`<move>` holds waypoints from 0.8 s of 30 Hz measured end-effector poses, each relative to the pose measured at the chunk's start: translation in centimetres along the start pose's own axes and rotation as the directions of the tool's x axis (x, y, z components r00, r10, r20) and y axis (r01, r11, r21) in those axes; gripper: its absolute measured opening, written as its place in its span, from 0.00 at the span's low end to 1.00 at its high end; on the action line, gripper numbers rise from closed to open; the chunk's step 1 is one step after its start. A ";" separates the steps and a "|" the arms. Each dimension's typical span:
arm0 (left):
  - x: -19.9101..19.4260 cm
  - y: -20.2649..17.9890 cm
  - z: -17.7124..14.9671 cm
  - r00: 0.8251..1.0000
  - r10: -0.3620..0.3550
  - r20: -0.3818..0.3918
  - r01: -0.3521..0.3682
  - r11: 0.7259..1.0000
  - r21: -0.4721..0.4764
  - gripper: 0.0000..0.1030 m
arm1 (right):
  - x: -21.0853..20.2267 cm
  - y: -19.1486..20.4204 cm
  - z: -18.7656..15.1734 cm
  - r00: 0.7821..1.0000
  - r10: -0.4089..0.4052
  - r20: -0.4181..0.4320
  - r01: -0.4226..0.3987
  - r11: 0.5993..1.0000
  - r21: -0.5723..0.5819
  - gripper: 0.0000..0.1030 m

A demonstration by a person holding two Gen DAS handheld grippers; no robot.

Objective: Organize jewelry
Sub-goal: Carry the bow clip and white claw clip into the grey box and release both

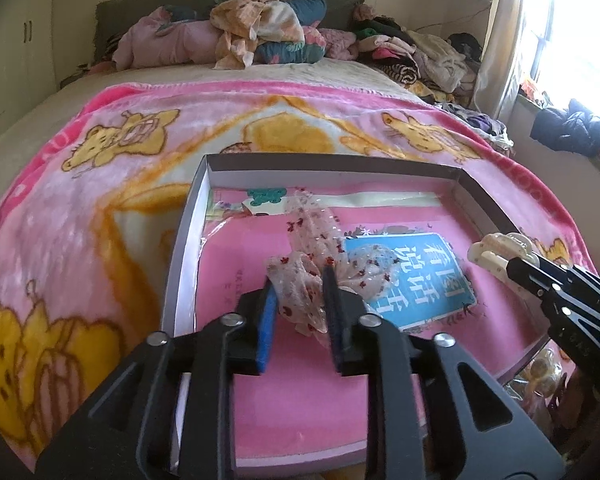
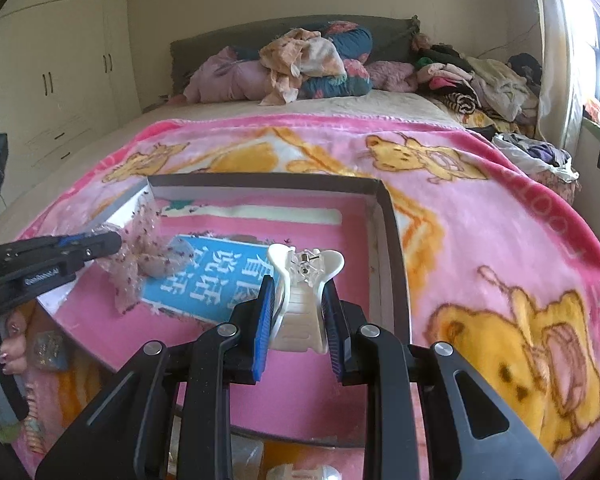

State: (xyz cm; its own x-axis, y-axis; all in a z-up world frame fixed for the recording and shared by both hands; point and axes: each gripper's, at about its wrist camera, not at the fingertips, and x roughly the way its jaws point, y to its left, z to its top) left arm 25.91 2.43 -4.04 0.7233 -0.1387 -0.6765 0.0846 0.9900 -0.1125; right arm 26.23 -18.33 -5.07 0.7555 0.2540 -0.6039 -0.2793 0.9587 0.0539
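Observation:
A shallow box (image 1: pixel 182 240) with grey walls and a pink floor lies on the bed; it also shows in the right wrist view (image 2: pixel 392 248). My left gripper (image 1: pixel 300 284) is shut on a sheer lace bow hair accessory (image 1: pixel 320 252) with red dots and holds it over the box; the bow also shows in the right wrist view (image 2: pixel 140 256). My right gripper (image 2: pixel 298 292) is shut on a cream claw hair clip (image 2: pixel 300 296) above the box's right part; the clip also shows in the left wrist view (image 1: pixel 500 246).
A pink bear-print blanket (image 1: pixel 100 184) covers the bed under the box. A blue label (image 1: pixel 412 280) with characters lies on the box floor. Clothes and pillows (image 1: pixel 260 32) pile at the headboard. Small packaged items (image 2: pixel 48 350) lie near the box's front edge.

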 end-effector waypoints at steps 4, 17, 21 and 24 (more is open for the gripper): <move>-0.7 -0.5 -0.5 1.000 0.011 0.021 -0.012 1.000 0.022 0.25 | 0.0 -0.1 -0.2 1.000 -0.006 -0.013 0.006 1.000 0.011 0.23; -3.1 -1.2 -2.0 0.998 0.018 0.060 -0.020 0.999 0.039 0.42 | -1.8 -0.4 -1.1 1.000 -0.011 0.011 0.011 0.999 0.041 0.35; -3.8 -1.2 -2.3 0.997 0.028 0.069 -0.031 0.999 0.035 0.43 | -2.9 -0.3 -1.4 0.999 -0.016 0.036 0.014 0.998 0.053 0.50; -4.4 -1.0 -2.6 0.996 0.028 0.079 -0.030 0.999 0.021 0.50 | -3.9 -0.1 -1.9 0.999 -0.015 0.049 0.013 0.999 0.051 0.56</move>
State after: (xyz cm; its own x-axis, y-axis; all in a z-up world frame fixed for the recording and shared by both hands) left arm 20.87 2.03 -2.81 0.7772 -0.1081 -0.6199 0.0768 0.9941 -0.0770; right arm 22.15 -19.69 -4.24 0.7879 0.2454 -0.5647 -0.2390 0.9671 0.0868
